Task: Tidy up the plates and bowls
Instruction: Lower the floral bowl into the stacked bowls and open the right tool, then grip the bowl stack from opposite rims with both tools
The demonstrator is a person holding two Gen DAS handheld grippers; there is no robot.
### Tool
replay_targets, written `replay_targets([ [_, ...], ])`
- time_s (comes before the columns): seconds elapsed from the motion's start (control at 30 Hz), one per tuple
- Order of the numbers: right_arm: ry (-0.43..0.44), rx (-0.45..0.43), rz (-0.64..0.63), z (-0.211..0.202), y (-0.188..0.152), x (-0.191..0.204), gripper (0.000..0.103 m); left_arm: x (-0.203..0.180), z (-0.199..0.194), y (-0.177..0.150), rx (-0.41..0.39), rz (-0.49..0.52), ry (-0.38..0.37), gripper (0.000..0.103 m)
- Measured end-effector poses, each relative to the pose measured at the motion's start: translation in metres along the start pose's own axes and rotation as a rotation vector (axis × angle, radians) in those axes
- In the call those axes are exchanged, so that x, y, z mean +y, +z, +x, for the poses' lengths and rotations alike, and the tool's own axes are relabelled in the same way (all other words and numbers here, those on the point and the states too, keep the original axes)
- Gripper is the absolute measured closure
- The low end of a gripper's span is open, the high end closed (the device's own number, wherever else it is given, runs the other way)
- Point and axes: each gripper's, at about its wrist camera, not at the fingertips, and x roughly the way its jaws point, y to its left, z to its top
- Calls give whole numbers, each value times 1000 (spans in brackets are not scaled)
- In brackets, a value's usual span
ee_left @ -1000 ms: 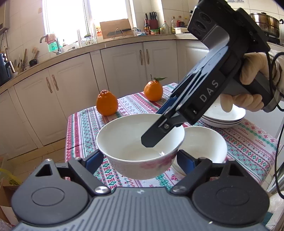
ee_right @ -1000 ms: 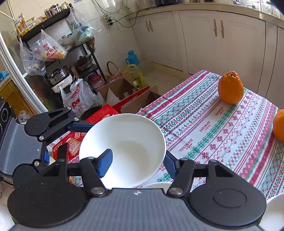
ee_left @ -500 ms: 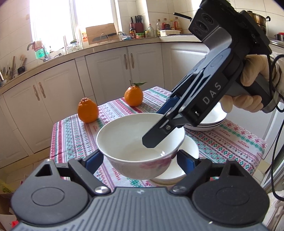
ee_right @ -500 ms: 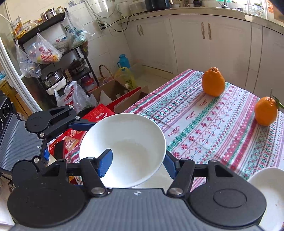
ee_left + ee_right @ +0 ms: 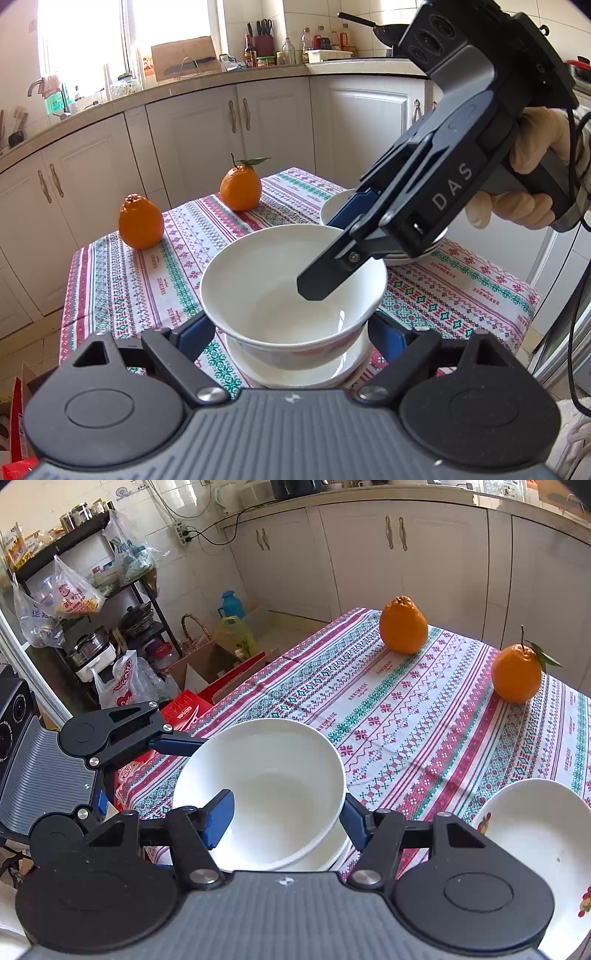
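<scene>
A white bowl (image 5: 273,295) with a pink pattern outside hangs just above a second white bowl (image 5: 343,369) on the patterned tablecloth. My left gripper (image 5: 291,332) has its pads on both outer sides of the bowl. My right gripper (image 5: 284,819) pinches the bowl's near wall (image 5: 258,775), one finger (image 5: 218,819) inside and the other outside; it also shows in the left wrist view (image 5: 332,273). The lower bowl (image 5: 332,856) peeks out beneath. A stack of white plates (image 5: 413,254) lies behind the right gripper, mostly hidden; it shows at the lower right of the right wrist view (image 5: 535,834).
Two oranges (image 5: 140,221) (image 5: 240,186) stand at the far side of the table; in the right wrist view they are at the upper right (image 5: 402,624) (image 5: 517,674). White cabinets (image 5: 192,140) run behind. Boxes and bags (image 5: 207,664) lie on the floor past the table's left edge (image 5: 236,698).
Both grippers have carried the bowl across and down over the second bowl, which now sits directly beneath it. The oranges and plates have shifted in view accordingly.
</scene>
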Motion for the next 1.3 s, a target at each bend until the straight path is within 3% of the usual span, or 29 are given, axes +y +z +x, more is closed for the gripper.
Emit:
replay_targets([
  [1.0, -5, 21, -1, 15, -9, -6, 34, 9, 16, -2, 55, -58, -47, 12],
  [1.07, -4, 26, -2, 16, -9, -6, 30, 10, 17, -2, 61, -63, -60, 11],
  [1.3, -20, -28, -46, 8, -14, 1, 3, 9, 10, -5, 50, -39, -48, 7],
])
